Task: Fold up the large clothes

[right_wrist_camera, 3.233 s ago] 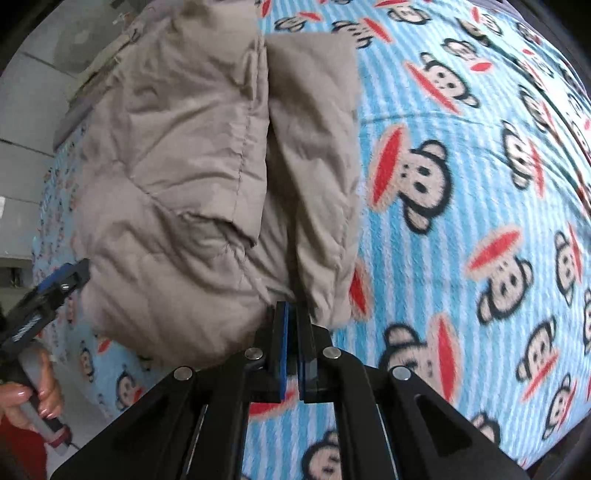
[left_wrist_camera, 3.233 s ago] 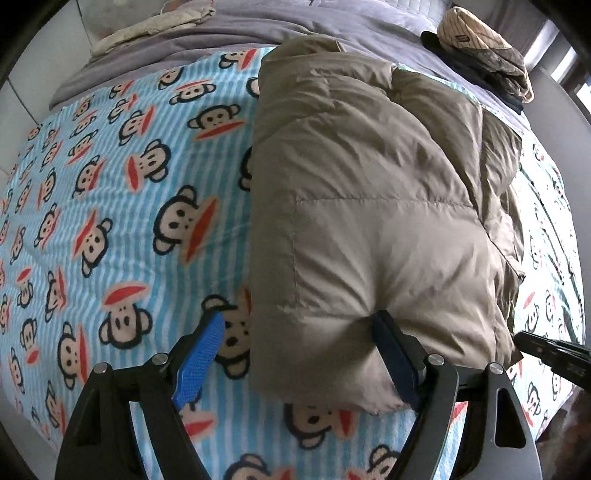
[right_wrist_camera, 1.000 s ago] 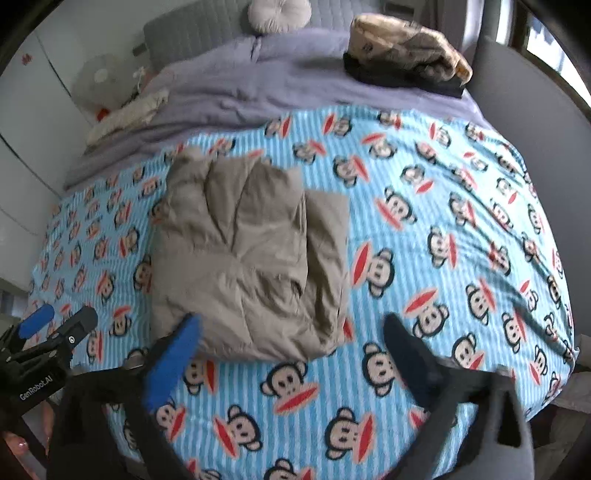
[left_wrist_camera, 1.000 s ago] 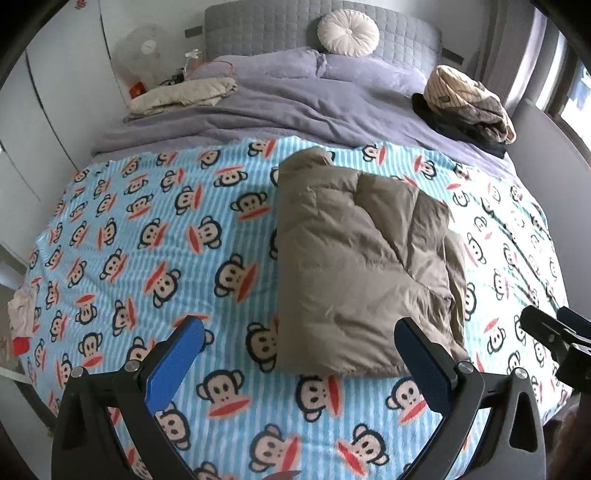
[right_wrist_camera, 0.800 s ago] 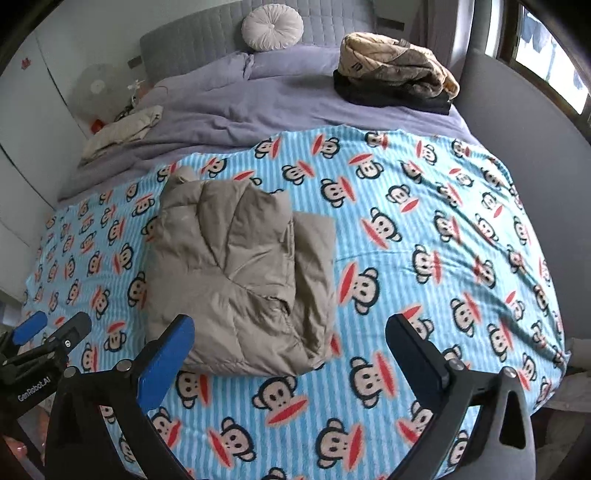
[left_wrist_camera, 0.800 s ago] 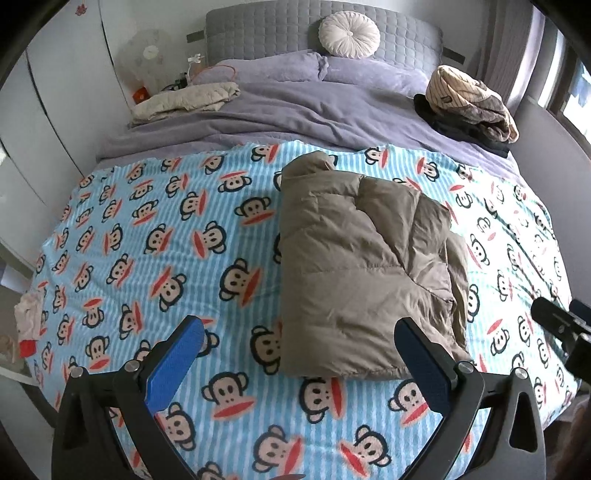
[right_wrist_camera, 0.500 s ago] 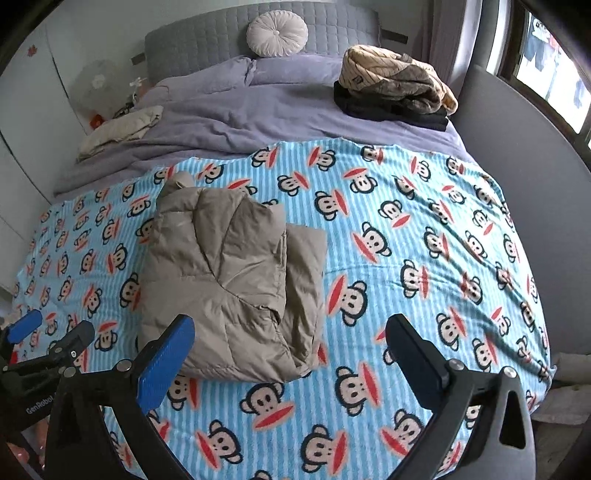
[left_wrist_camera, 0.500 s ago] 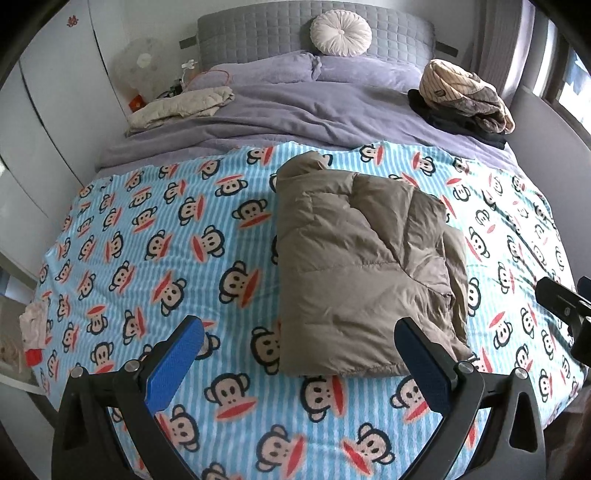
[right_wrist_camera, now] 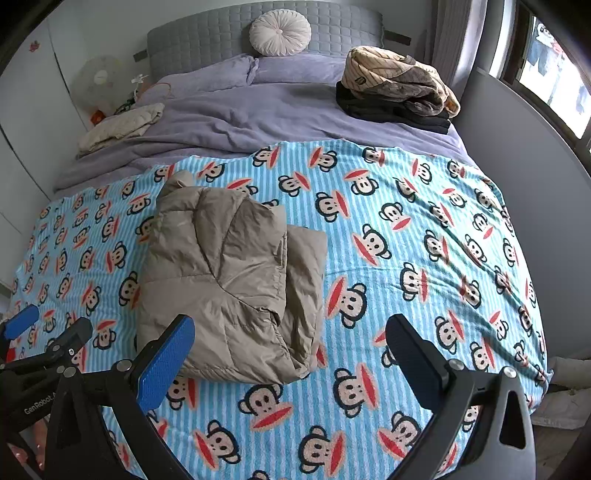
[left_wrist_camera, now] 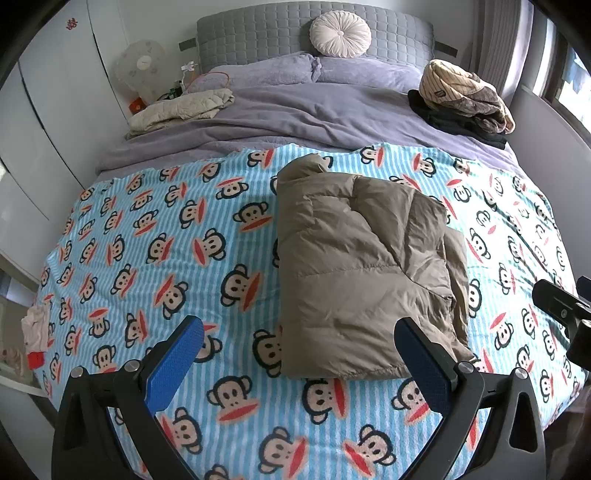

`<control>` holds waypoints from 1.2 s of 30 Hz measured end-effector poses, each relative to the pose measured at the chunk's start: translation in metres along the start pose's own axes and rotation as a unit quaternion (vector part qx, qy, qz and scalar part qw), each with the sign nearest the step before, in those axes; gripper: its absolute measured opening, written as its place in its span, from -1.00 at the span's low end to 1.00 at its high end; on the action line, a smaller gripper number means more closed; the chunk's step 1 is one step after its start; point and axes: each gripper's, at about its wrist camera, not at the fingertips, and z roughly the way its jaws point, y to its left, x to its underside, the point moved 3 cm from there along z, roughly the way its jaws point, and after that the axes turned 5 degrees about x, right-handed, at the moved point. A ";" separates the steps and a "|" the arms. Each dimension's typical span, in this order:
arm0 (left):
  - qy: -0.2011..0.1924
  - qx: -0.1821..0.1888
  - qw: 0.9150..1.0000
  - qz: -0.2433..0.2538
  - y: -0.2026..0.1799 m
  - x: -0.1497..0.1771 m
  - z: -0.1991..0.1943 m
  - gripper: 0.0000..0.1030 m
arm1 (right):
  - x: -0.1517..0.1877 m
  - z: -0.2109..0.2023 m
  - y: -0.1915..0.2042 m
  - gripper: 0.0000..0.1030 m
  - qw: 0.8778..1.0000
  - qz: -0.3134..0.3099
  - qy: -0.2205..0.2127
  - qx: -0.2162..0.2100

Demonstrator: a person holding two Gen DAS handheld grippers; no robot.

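Note:
A tan puffer jacket (left_wrist_camera: pixel 354 266) lies folded into a thick rectangle on the blue monkey-print blanket (left_wrist_camera: pixel 155 236), its collar end toward the headboard. The right wrist view shows the same jacket (right_wrist_camera: pixel 229 280) left of centre. My left gripper (left_wrist_camera: pixel 295 354) hangs open well back from the jacket's near edge, nothing between its blue pads. My right gripper (right_wrist_camera: pixel 291 354) is open too, held above the blanket to the right of the jacket. Each gripper shows at the edge of the other's view.
A purple duvet (left_wrist_camera: pixel 317 110) covers the head of the bed, with a cream garment (left_wrist_camera: pixel 181 110) at its left and a stack of folded clothes (left_wrist_camera: pixel 465 99) at its right. A round cushion (left_wrist_camera: pixel 340 33) leans on the grey headboard. A fan (left_wrist_camera: pixel 138 66) stands at left.
Both grippers have let go of the jacket, opened wide and pulled back and up from the bed. The jacket stays folded where it was left.

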 end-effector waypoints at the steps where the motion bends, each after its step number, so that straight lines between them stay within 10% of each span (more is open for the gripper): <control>1: 0.000 0.000 1.000 0.000 0.000 0.000 0.000 1.00 | 0.000 0.000 0.000 0.99 1.000 0.000 0.000 0.000; 36: 0.002 0.001 1.000 0.001 0.003 0.000 0.003 1.00 | -0.003 0.000 -0.001 0.99 1.000 -0.002 0.001 0.000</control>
